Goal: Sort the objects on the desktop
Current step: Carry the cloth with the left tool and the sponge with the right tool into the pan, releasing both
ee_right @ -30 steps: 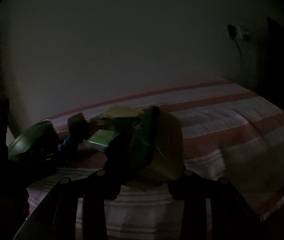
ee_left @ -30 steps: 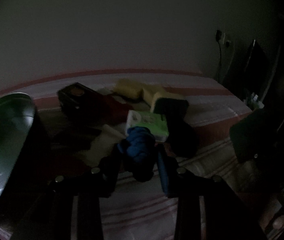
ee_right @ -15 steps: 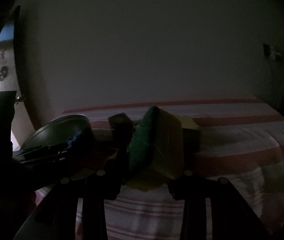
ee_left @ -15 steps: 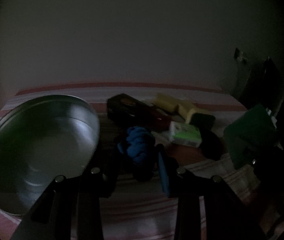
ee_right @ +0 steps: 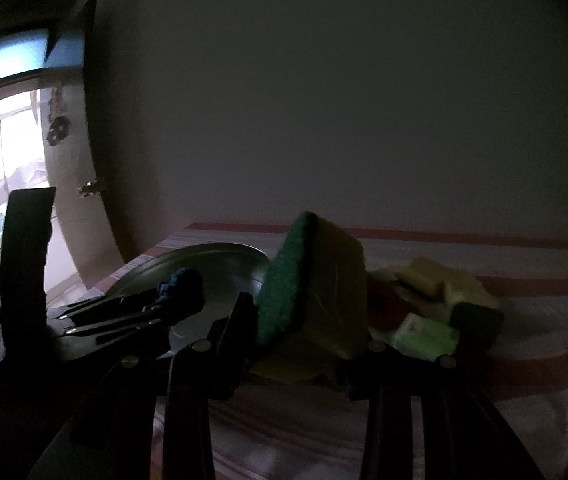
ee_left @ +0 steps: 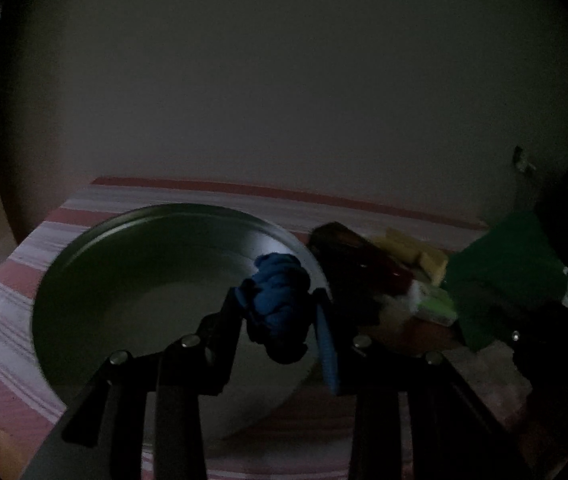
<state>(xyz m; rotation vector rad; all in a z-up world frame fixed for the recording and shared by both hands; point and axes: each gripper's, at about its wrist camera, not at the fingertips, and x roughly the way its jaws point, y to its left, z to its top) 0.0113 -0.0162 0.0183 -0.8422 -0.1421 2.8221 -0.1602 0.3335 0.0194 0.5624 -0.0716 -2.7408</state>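
We see a dim room and a table covered with a cloth of pink, red and white stripes. On it sits a round metal basin, smooth and slightly shiny, with a thin raised rim.

The left gripper is clenched on a blue knotted bundle, soft and lumpy like twisted cord or fabric. The bundle hangs above the right part of the basin, near its rim. In the right wrist view the same bundle shows in front of the basin.

The right gripper is clamped on a sponge, a thick yellow block with a rough green scouring layer on its left face. It is held on edge, above the cloth, just right of the basin.

Further right on the cloth lie more things close together: two pale yellow sponges, one with a dark pad, a small green and white packet, and a dark box with a red part. Their fine details are too dark to tell.

At the left of the right wrist view a bright window is visible.
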